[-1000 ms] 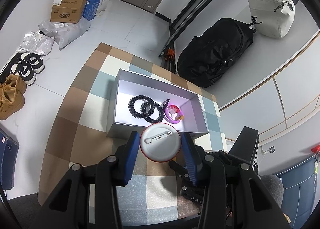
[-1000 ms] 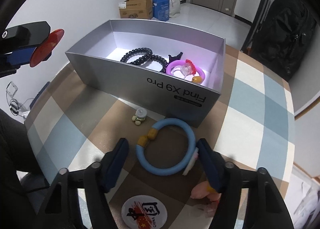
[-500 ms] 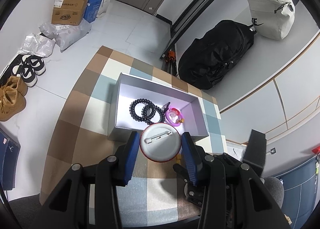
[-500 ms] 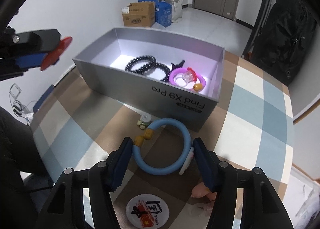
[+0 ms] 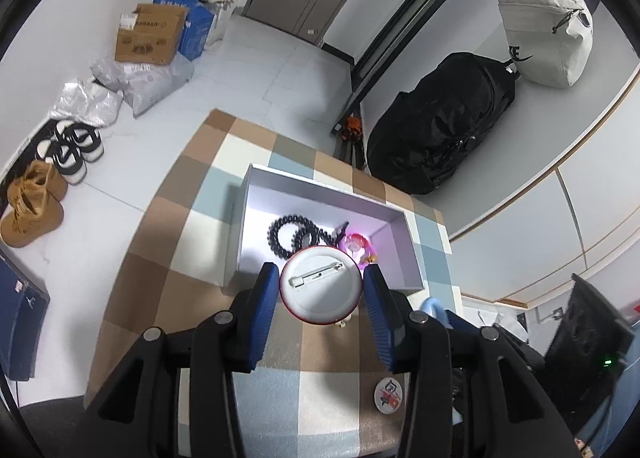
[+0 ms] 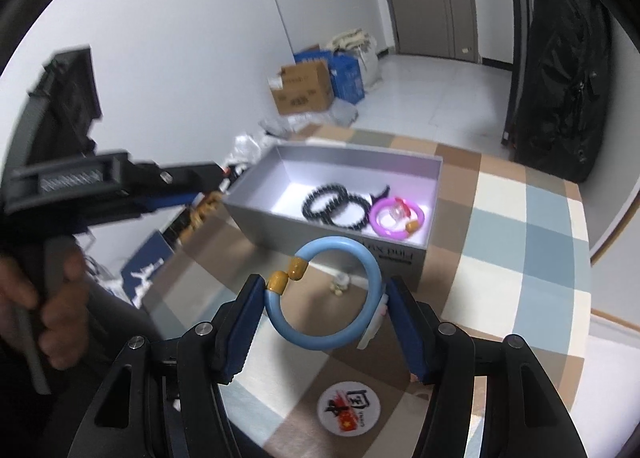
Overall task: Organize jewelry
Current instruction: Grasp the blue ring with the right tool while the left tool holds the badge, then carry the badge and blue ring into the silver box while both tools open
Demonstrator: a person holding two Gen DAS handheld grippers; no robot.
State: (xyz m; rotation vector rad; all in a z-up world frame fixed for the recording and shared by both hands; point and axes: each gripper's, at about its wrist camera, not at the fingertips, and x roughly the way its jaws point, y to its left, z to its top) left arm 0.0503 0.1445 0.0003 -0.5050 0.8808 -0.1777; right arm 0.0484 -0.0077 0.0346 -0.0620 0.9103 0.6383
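Observation:
My left gripper (image 5: 322, 288) is shut on a round pin badge (image 5: 321, 285), its white back with the pin facing me, held above the near wall of the grey box (image 5: 396, 246). In the box lie black bead bracelets (image 5: 289, 236) and a pink bracelet (image 5: 357, 243). My right gripper (image 6: 326, 300) is shut on a light blue bangle (image 6: 326, 338) with amber beads, lifted off the checked tablecloth in front of the grey box (image 6: 264, 218). The left gripper (image 6: 120, 190) shows at the left of the right wrist view, held by a hand (image 6: 56, 310).
A second round badge (image 6: 349, 409) and a small charm (image 6: 340, 284) lie on the checked tablecloth (image 6: 520, 258) near the box. On the floor beyond are cardboard boxes (image 5: 148, 36), shoes (image 5: 36, 198) and a black bag (image 5: 440, 126).
My right gripper has risen with the blue bangle, lifting it off the cloth, and tilted more level. The left gripper kept its place with the badge held.

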